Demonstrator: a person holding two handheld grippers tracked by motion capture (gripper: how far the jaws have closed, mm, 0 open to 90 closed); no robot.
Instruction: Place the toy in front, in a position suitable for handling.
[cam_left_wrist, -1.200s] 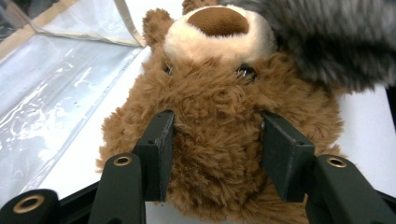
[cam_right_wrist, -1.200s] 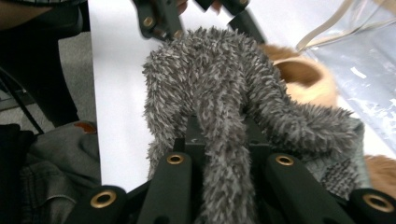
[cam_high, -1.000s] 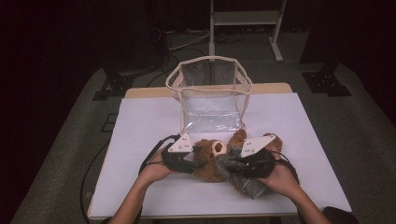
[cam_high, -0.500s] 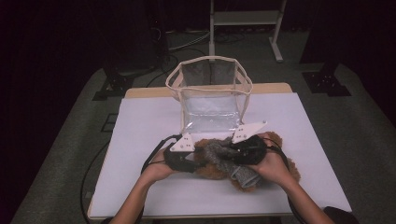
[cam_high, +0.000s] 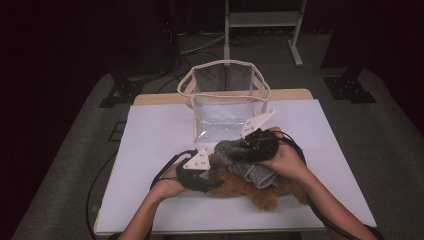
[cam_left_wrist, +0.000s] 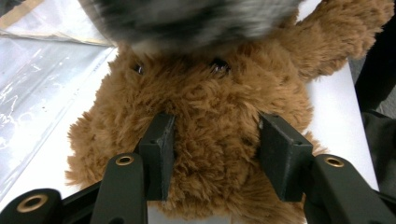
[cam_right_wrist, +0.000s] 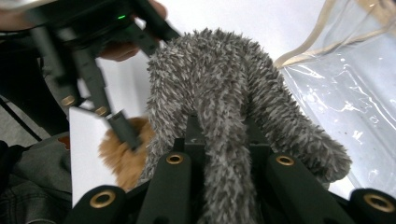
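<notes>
A brown teddy bear (cam_high: 250, 192) lies on the white table (cam_high: 155, 135) near its front edge. My left gripper (cam_high: 216, 183) is shut on the bear's fur, its jaws pressed into the plush below the face (cam_left_wrist: 210, 112). My right gripper (cam_high: 236, 152) is shut on a grey fuzzy cloth (cam_high: 247, 167), which drapes over the bear's head. In the right gripper view the grey cloth (cam_right_wrist: 210, 93) runs up from between the jaws, with the left gripper (cam_right_wrist: 119, 123) and the bear (cam_right_wrist: 123, 158) beyond it. The cloth's edge (cam_left_wrist: 196, 18) hangs just above the bear's eyes.
A clear plastic bag with cream trim (cam_high: 225, 97) stands open at the back middle of the table, just beyond the grippers. Black cables (cam_high: 165, 167) trail from both grippers. A metal stand (cam_high: 260, 22) is on the floor behind the table.
My right gripper has carried the grey cloth up and to the left, from beside the bear onto its head. The bear's face no longer shows from above. The left gripper kept its hold.
</notes>
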